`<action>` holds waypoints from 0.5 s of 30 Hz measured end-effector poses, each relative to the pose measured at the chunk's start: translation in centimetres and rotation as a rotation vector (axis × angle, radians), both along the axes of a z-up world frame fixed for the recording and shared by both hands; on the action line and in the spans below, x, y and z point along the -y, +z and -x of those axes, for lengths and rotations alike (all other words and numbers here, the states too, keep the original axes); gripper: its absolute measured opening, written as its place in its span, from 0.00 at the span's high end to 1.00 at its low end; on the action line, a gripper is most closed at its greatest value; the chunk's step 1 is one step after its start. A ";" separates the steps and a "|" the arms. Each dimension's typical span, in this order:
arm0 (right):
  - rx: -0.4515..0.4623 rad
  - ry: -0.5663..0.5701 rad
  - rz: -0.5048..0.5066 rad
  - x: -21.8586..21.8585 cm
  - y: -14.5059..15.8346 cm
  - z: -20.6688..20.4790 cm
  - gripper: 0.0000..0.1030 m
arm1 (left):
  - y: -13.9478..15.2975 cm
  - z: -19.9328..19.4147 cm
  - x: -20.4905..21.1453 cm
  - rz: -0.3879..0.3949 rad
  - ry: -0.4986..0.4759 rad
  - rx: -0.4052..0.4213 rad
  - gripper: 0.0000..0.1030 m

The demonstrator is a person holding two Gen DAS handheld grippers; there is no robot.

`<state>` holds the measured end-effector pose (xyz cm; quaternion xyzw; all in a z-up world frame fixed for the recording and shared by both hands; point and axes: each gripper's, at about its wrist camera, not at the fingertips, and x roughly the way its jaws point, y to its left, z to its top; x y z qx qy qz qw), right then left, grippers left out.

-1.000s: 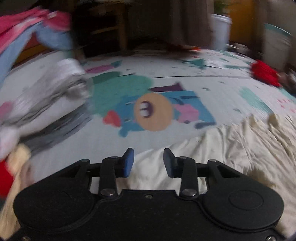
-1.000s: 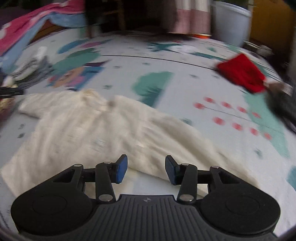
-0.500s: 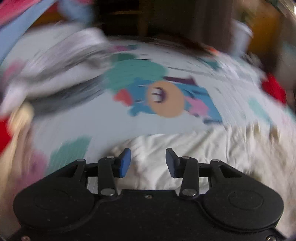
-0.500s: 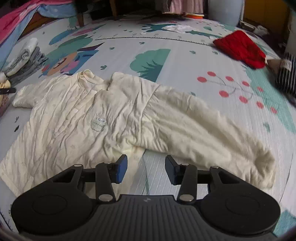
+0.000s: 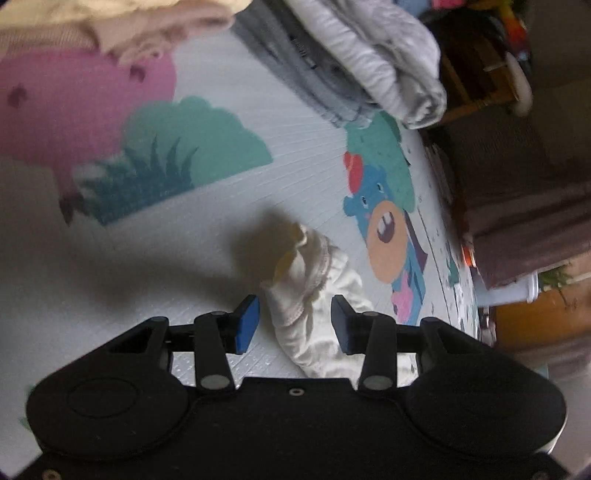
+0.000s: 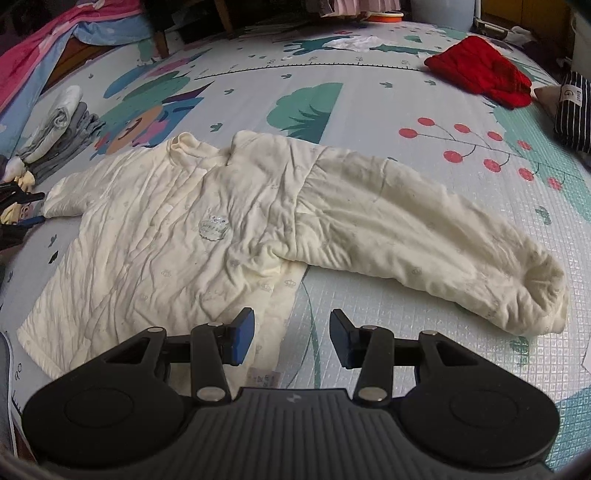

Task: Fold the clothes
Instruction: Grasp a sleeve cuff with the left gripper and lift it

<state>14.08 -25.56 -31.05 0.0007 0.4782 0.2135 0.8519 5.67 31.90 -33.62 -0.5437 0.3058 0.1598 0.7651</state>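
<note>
A cream long-sleeved child's jacket (image 6: 207, 225) lies face up on the printed play mat (image 6: 369, 110), one sleeve stretched to the right (image 6: 443, 236). My right gripper (image 6: 291, 338) is open and empty, just above the jacket's lower hem. My left gripper (image 5: 293, 323) is open, its jaws on either side of the cuff of the jacket's other sleeve (image 5: 314, 295), without closing on it. The left gripper also shows at the far left edge of the right wrist view (image 6: 18, 210).
A folded stack of grey and white clothes (image 5: 362, 62) lies beyond the left gripper, also in the right wrist view (image 6: 59, 133). Cream and pink garments (image 5: 110, 26) lie near it. A red garment (image 6: 484, 74) and a striped item (image 6: 574, 110) lie at the far right.
The left gripper has rolled sideways and dropped down over the sleeve cuff, which now lies between its open jaws. The right gripper has steadied above the jacket's hem.
</note>
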 end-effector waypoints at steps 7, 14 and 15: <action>-0.007 -0.001 -0.017 0.4 -0.1 0.3 0.55 | -0.5 -0.6 0.6 -0.011 0.025 0.018 0.74; -0.012 -0.012 -0.036 1.0 -0.1 0.4 0.55 | 3.2 -2.5 2.3 -0.126 -0.067 0.086 0.91; -0.013 -0.012 -0.039 1.0 -0.1 0.4 0.55 | 4.1 -3.0 2.8 -0.148 -0.088 0.106 0.91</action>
